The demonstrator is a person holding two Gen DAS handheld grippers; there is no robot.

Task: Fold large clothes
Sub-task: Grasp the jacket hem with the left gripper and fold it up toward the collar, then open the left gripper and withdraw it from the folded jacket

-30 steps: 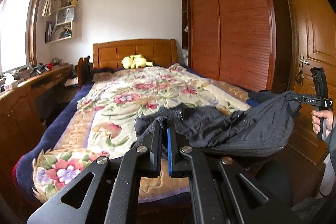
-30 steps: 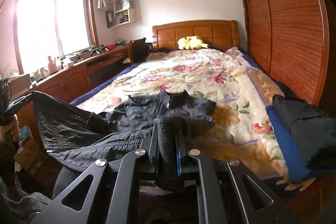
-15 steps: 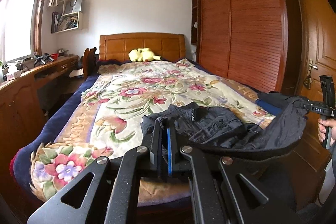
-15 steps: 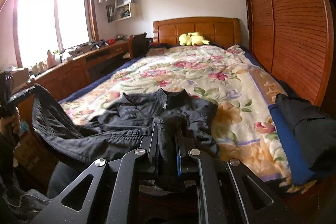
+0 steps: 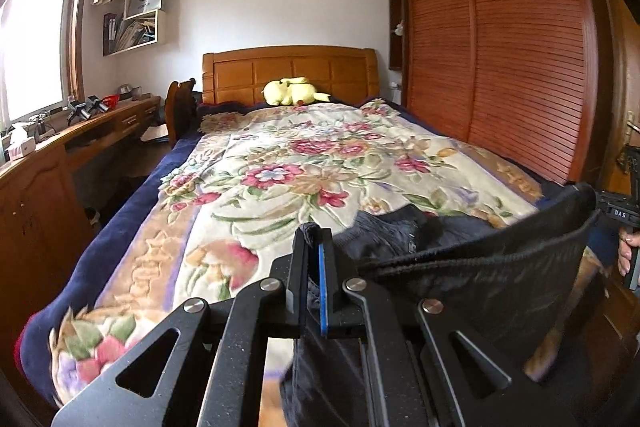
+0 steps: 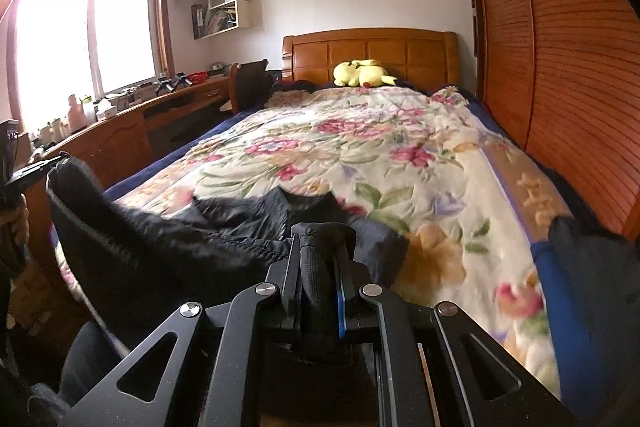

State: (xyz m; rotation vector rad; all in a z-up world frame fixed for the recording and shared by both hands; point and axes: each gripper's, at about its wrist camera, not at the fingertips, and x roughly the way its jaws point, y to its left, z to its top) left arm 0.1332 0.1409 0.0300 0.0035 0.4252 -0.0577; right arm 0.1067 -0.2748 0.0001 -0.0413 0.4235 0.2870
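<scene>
A dark jacket (image 5: 472,267) hangs stretched between my two grippers over the foot of the bed, its collar end (image 6: 304,203) lying on the floral blanket (image 6: 400,155). My left gripper (image 5: 314,231) is shut on a thin edge of the jacket. My right gripper (image 6: 320,231) is shut on a thick fold of the jacket's hem. In the left wrist view the right gripper (image 5: 624,211) appears at the far right, held by a hand. In the right wrist view the left gripper (image 6: 36,171) appears at the far left edge.
A yellow plush toy (image 5: 290,91) lies by the wooden headboard (image 5: 288,67). A long wooden desk (image 6: 132,119) with clutter runs under the window on the left. A slatted wardrobe (image 5: 500,47) flanks the bed on the right. Another dark garment (image 6: 592,259) sits at the bed's right corner.
Both grippers have moved forward over the bed's foot, carrying the jacket farther onto the blanket. The bed looms larger in both views. Both grips stayed shut.
</scene>
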